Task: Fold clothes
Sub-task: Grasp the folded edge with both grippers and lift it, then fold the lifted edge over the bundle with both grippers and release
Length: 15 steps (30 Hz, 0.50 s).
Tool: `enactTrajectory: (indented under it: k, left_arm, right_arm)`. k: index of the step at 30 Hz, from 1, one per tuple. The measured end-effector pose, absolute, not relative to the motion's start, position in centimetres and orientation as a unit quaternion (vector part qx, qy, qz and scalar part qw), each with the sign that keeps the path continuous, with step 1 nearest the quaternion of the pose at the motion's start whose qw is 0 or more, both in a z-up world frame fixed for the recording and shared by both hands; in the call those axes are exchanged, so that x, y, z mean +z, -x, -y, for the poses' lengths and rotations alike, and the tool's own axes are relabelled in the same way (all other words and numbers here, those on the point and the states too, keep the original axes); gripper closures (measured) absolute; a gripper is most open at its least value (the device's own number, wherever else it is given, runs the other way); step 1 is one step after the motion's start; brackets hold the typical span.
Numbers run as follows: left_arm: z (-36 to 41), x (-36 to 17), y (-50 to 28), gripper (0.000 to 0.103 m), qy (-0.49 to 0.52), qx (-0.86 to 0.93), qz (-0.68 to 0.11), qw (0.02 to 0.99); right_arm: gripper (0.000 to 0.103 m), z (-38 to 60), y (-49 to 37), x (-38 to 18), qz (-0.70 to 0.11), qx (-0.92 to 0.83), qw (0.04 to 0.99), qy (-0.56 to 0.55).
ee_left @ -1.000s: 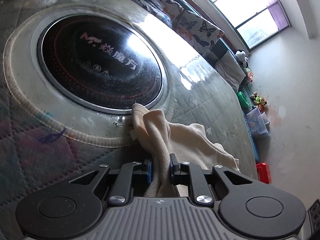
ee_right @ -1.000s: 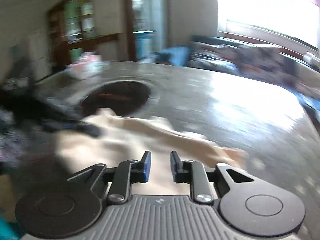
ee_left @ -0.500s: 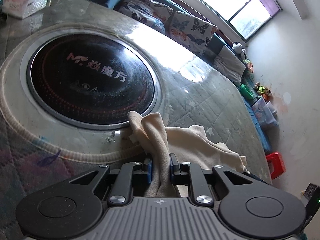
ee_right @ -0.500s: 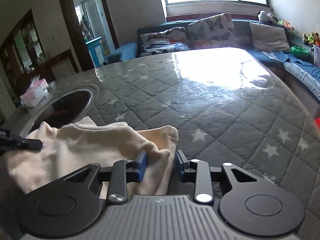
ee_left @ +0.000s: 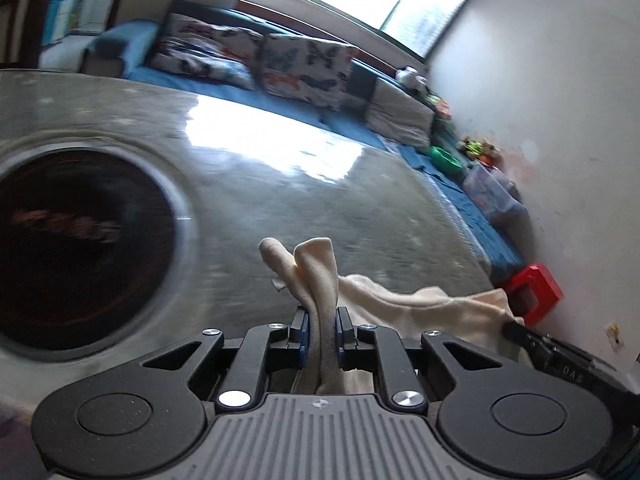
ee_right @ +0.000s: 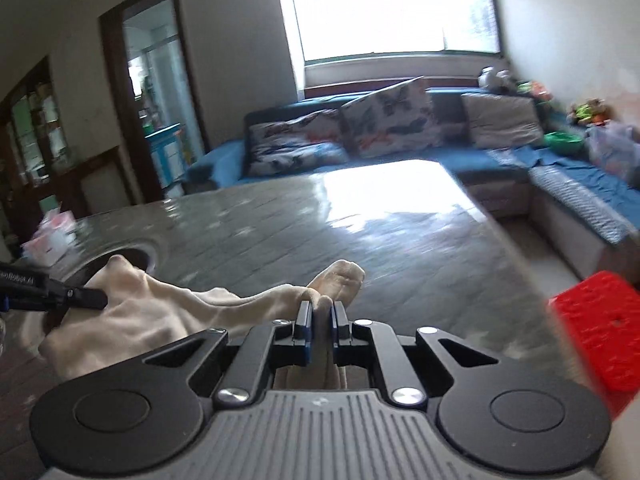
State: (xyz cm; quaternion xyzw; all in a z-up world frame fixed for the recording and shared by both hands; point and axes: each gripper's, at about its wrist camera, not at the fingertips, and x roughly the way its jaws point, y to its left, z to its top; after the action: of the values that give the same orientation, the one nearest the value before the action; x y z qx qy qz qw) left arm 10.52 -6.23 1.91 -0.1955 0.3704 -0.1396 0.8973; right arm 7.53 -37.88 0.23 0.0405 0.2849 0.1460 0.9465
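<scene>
A cream-coloured garment (ee_left: 384, 296) hangs stretched between my two grippers above the grey quilted table (ee_left: 280, 200). My left gripper (ee_left: 322, 326) is shut on one bunched corner of it, which sticks up past the fingers. My right gripper (ee_right: 320, 320) is shut on another corner of the garment (ee_right: 160, 312). The right gripper's tip shows at the right edge of the left wrist view (ee_left: 516, 326). The left gripper's tip shows at the left of the right wrist view (ee_right: 84, 298), pinching the cloth. The cloth sags between them.
A round black cooktop (ee_left: 72, 248) is set into the table at the left. A tissue box (ee_right: 48, 236) sits at the table's far left. A red stool (ee_right: 604, 332) stands off the right edge. A blue sofa with cushions (ee_right: 380, 132) lines the far wall.
My right gripper has closed on a corner of the garment. Both grippers have lifted, raising the cloth off the table, and the views have tilted up toward the sofa and window.
</scene>
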Motion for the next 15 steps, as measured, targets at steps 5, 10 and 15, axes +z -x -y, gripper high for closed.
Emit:
enactTrajectory:
  k: [5, 10, 15]
  left_arm:
    - [10.7, 1.3, -13.8, 0.090, 0.179, -0.177, -0.378, 0.891]
    - [14.0, 0.8, -15.8, 0.090, 0.161, -0.202, -0.384, 0.886]
    - [16.0, 0.0, -17.1, 0.088, 0.141, -0.209, -0.393, 0.884]
  right_arm:
    - [0.095, 41.2, -8.7, 0.8, -0.283, 0.086, 0.955, -0.022]
    - [0.095, 43.7, -9.6, 0.4, -0.284, 0.038, 0.958, -0.006]
    - [0.095, 45.6, -10.8, -0.7, -0.296, -0.009, 0.955, -0.009]
